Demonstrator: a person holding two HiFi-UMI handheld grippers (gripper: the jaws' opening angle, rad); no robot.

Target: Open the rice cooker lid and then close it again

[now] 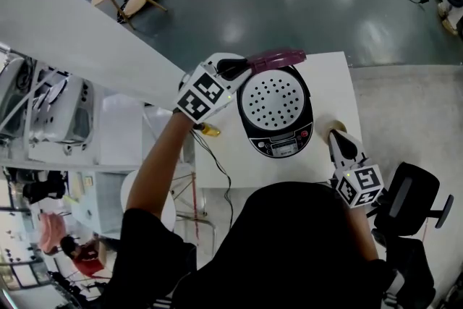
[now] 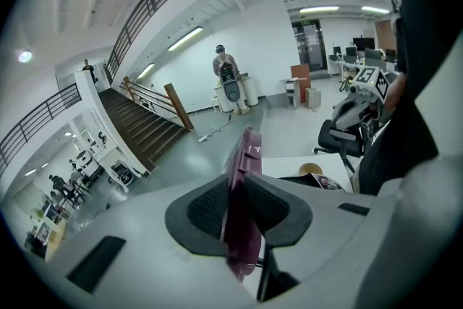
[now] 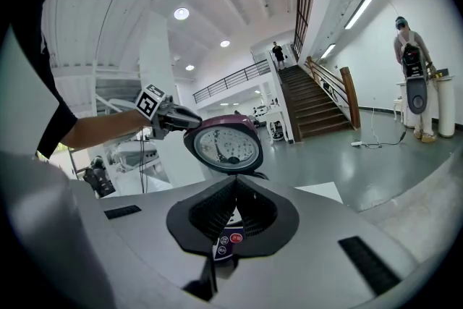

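- The rice cooker (image 1: 278, 135) stands on the white bench (image 1: 334, 79), near the middle of it, with its control panel (image 1: 283, 148) turned toward the person.
- Its lid (image 1: 278, 56) is open and raised at the far side of the cooker. The outside of the lid is purple. The inner side is a pale round plate with many small holes, and it faces the person.
- The left gripper (image 1: 242, 67) comes from the left side and pinches the rim of the lid. In the left gripper view the purple rim (image 2: 246, 177) stands upright between the two dark pads, and both pads press on it.
- In the right gripper view the left gripper (image 3: 194, 123) is at the upper left edge of the raised lid (image 3: 224, 145).
- The right gripper (image 1: 338, 142) is at the right front of the cooker, near it but apart from it. It points toward the front of the cooker.
- The jaws of the right gripper (image 3: 233, 217) are pressed together and nothing is between them. Under them some buttons of the control panel (image 3: 226, 239) show.
- A small round tan object (image 1: 337, 127) lies on the bench just beside the tip of the right gripper. I cannot tell what it is.
- A black cable (image 1: 217, 163) hangs down at the left edge of the bench.
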